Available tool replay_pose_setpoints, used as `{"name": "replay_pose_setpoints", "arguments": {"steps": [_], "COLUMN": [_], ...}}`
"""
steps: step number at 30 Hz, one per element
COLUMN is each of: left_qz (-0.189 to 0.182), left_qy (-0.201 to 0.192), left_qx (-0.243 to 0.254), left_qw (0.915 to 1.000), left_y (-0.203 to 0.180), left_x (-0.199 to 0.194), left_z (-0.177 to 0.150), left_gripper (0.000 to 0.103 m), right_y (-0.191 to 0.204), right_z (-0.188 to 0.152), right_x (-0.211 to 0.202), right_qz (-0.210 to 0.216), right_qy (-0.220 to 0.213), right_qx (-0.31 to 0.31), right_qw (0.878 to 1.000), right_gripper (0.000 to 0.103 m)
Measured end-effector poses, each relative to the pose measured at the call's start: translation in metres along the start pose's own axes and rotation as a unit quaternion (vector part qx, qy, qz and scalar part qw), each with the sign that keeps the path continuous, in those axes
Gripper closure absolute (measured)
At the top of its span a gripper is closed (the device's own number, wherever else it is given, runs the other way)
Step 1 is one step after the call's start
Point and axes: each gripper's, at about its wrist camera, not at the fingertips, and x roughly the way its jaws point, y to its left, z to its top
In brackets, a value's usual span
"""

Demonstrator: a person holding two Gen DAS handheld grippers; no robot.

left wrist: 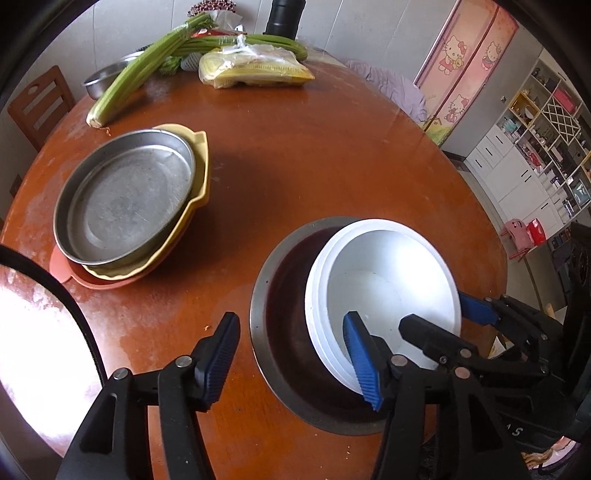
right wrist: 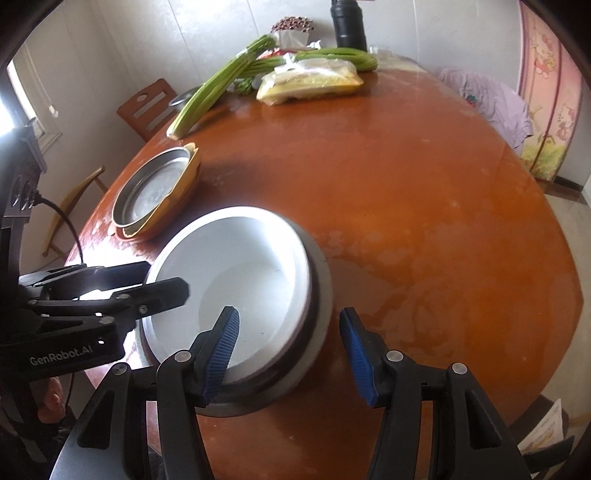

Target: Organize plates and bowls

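A white bowl (left wrist: 384, 291) sits tilted inside a steel bowl (left wrist: 280, 325) near the table's front edge; both also show in the right wrist view, the white bowl (right wrist: 240, 280) and the steel bowl (right wrist: 317, 317). My left gripper (left wrist: 291, 354) is open, its jaws straddling the steel bowl's left rim. My right gripper (right wrist: 288, 350) is open, its jaws straddling the near rims of both bowls. At the left a steel plate (left wrist: 125, 199) lies stacked on a yellow dish (left wrist: 195, 184) and a pink plate (left wrist: 99, 280).
Celery stalks (left wrist: 147, 70), a bagged yellow package (left wrist: 255, 66), another steel bowl (left wrist: 99, 77) and a black bottle (left wrist: 284, 18) lie at the round table's far side. Wooden chairs (left wrist: 37, 107) stand at the left. Purple cloth (right wrist: 491, 96) hangs at the right.
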Motion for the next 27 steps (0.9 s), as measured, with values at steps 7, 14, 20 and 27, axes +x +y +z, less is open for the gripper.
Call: {"name": "replay_pose_setpoints", "arguments": {"steps": [7,14,20,27], "left_qz": [-0.022,-0.028,-0.015,-0.004], "left_qy": [0.011,0.013,-0.013,-0.049], "left_qx": [-0.007,-0.005,-0.003,-0.006], "left_qw": [0.9997,0.9995,0.9998,0.9988], "left_y": [0.003,0.002,0.005,0.02], "left_x": [0.013,0.017,-0.001,-0.036], "left_z": [0.001,0.003,0.01,0.026], "left_gripper": [0.048,0.055,0.056,0.056], "right_y": [0.003,0.006,0.016,0.037], "right_z": [0.001,0.002,0.01,0.034], "right_x": [0.01,0.013,0.007,-0.009], "right_qz": [0.015,0.004,0.006,0.013], "right_qy": [0.006,0.001,-0.007,-0.032], "right_qx": [-0.001,-0.008,-0.02,-0.041], "right_qw": [1.0,1.0,1.0,0.999], "right_gripper": [0.045,0.045,0.045,0.045]}}
